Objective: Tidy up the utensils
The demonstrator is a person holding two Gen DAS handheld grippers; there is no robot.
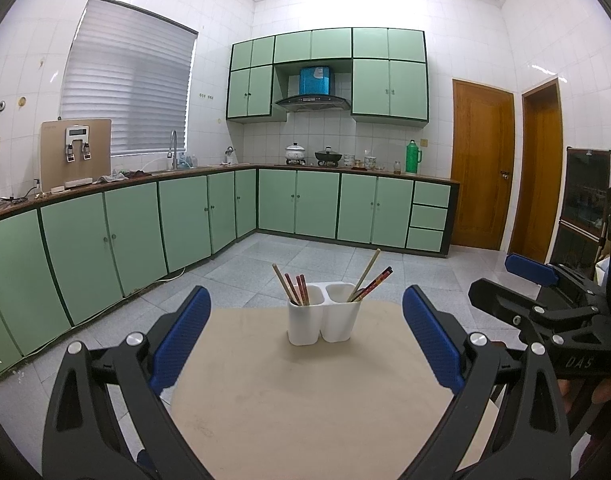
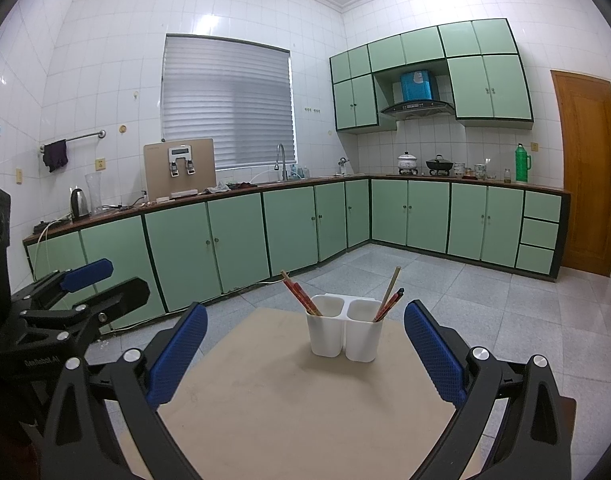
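A white two-compartment holder (image 1: pixel 323 316) (image 2: pixel 344 330) stands upright at the far end of a small beige table (image 1: pixel 305 392) (image 2: pixel 289 400). Several red and tan chopsticks (image 1: pixel 295 290) (image 2: pixel 301 294) lean in its left compartment, and others (image 1: pixel 367 282) (image 2: pixel 389 298) lean in the right one. My left gripper (image 1: pixel 305 332) is open and empty, held above the table short of the holder. My right gripper (image 2: pixel 305 340) is open and empty too, beside the left one; it shows at the right edge of the left wrist view (image 1: pixel 533 276).
The table stands on a grey tiled floor (image 1: pixel 325 256). Green cabinets (image 1: pixel 145 232) with a worktop run along the left and far walls. Wooden doors (image 1: pixel 483 164) stand at the right. A dark shelf unit (image 1: pixel 585 208) is close on the right.
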